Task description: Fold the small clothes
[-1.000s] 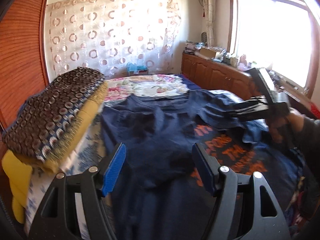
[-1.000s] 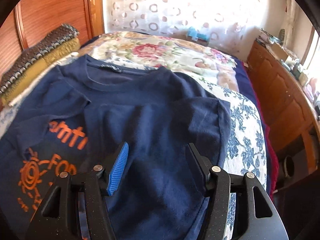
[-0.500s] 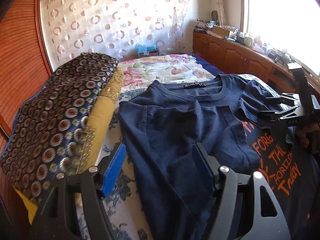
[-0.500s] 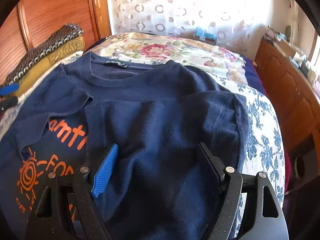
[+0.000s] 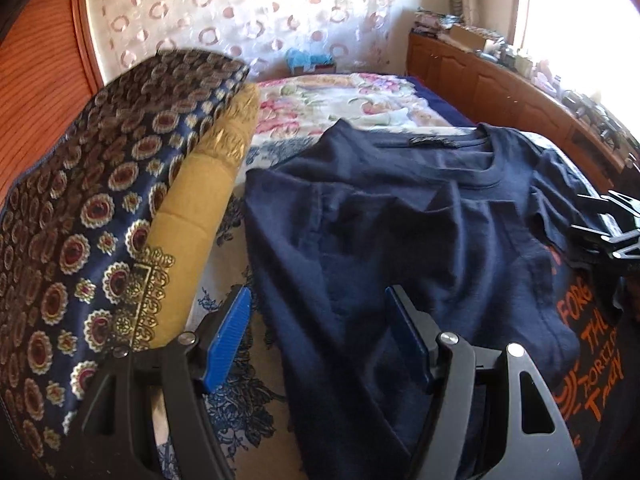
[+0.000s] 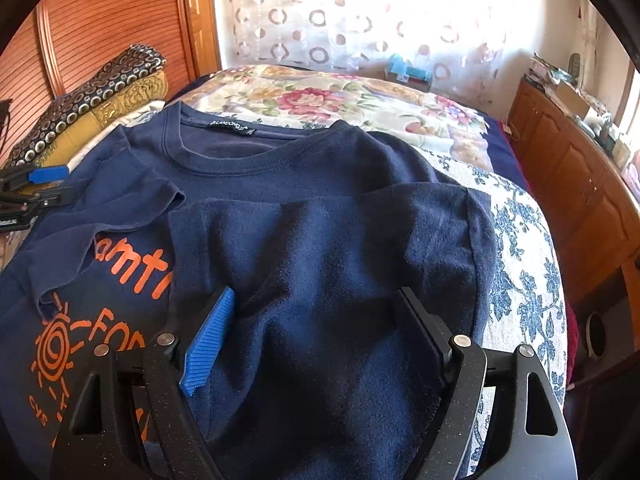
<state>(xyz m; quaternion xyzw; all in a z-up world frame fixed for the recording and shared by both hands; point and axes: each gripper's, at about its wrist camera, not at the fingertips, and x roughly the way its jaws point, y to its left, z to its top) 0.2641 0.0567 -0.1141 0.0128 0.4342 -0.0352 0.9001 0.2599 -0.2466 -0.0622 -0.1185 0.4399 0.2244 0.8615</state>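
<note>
Stacked blankets [image 5: 92, 216] hard against the shirt's [image 5: 400, 248] left edge; open floral bedspread [image 6: 520, 264] to its right.

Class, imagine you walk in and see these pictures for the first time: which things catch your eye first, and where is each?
A navy T-shirt with orange lettering lies across the bed, both sides folded inward over its middle. The right tool hangs open just above the folded right side, gripping nothing. To the left, against the wooden headboard, sits a stack of folded blankets, dark patterned over mustard yellow.
</note>
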